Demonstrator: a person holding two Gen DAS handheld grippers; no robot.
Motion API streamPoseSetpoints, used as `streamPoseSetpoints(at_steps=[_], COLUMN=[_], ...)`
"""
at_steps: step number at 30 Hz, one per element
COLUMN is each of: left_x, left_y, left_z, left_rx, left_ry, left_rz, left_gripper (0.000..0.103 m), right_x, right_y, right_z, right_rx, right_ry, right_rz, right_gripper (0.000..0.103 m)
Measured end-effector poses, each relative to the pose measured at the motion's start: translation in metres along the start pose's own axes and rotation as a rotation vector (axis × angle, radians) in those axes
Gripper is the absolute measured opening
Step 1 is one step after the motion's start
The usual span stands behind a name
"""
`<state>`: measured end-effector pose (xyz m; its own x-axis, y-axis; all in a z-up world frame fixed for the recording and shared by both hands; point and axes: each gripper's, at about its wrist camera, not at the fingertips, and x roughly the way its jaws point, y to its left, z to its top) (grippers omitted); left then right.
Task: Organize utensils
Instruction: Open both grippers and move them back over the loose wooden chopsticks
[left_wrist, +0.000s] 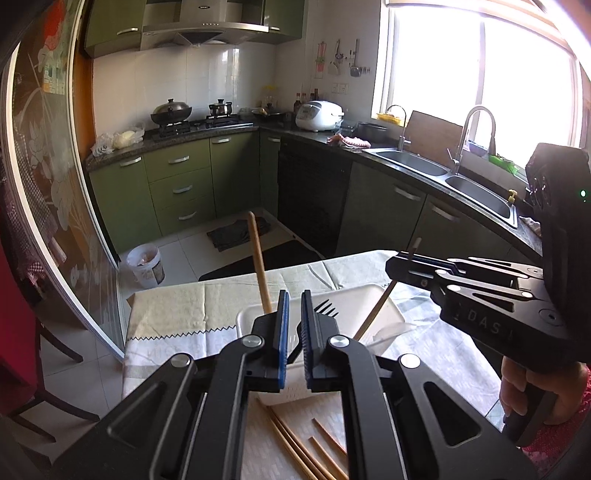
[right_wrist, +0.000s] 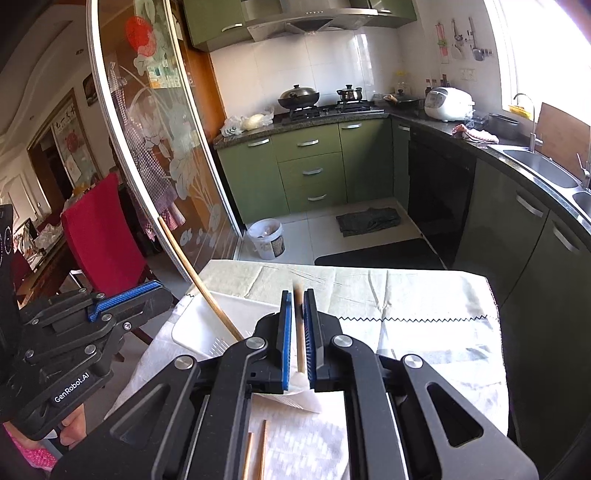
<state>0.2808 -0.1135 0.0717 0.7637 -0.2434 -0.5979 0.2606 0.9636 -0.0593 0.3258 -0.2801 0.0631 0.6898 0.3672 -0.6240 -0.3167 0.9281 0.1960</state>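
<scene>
Kitchen with green cabinets, a range hood over a gas hob with two pots, a white rice cooker (left_wrist: 319, 115) in the far corner, and a double sink (left_wrist: 443, 173) under a bright window on the right. Nearer, a cloth-covered counter (right_wrist: 406, 302) carries the work. A white tray (left_wrist: 354, 295) sits on the cloth, with a black fork (left_wrist: 325, 308) lying in it toward its far side. Left tool (left_wrist: 292, 332), jaws drawn together, clamps a long wooden-handled utensil (left_wrist: 258, 258); the handle rises steeply up and away from the tool's left side, its working end hidden behind the jaws. Cannot tell from the left wrist view exactly how the pads bite; the right wrist view shows the same handle (right_wrist: 199, 280) slanting down into the tray (right_wrist: 207, 321) beside the left tool (right_wrist: 125, 301). Right tool (right_wrist: 298, 332), jaws together, clamps a single wooden chopstick (right_wrist: 299, 332) standing nearly upright between its blue pads. In the left wrist view that right tool (left_wrist: 413, 264) hangs over the tray's far right corner, the chopstick (left_wrist: 373, 314) slanting down below it into the tray. Several loose chopsticks (left_wrist: 303, 443) lie on the cloth near the tools, just this side of the tray. A person's hand (left_wrist: 524, 387) grips the right tool's handle.
</scene>
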Motion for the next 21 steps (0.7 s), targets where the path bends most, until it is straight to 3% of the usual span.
streamPoseSetpoints(at_steps=[4, 8, 11, 14, 21], left_x=[-0.016, -0.031, -0.028, -0.011, 0.048], left_y=[0.004, 0.005, 0.004, 0.004, 0.009], left_z=[-0.006, -0.015, -0.039, -0.075, -0.146], left_rx=[-0.006, -0.017, -0.047, -0.087, -0.179], left_ry=[-0.008, 0.031, 0.146, 0.285, 0.543], left_rz=[0.003, 0.003, 0.0, 0.006, 0.044], left_gripper=[0.007, 0.007, 0.009, 0.02, 0.02], right_x=[-0.015, -0.056, -0.09, -0.112, -0.13], right_y=[0.001, -0.002, -0.002, -0.005, -0.03], right_z=[-0.004, -0.012, -0.036, -0.072, -0.153], right_rx=[-0.002, 0.015, 0.001, -0.022, 0.021], right_ry=[-0.025, -0.092, -0.112, -0.093, 0.002], right_rz=[-0.009, 0.02, 0.023, 0.019, -0.011], right_gripper=[0.017, 0.018, 0.018, 0.024, 0.024])
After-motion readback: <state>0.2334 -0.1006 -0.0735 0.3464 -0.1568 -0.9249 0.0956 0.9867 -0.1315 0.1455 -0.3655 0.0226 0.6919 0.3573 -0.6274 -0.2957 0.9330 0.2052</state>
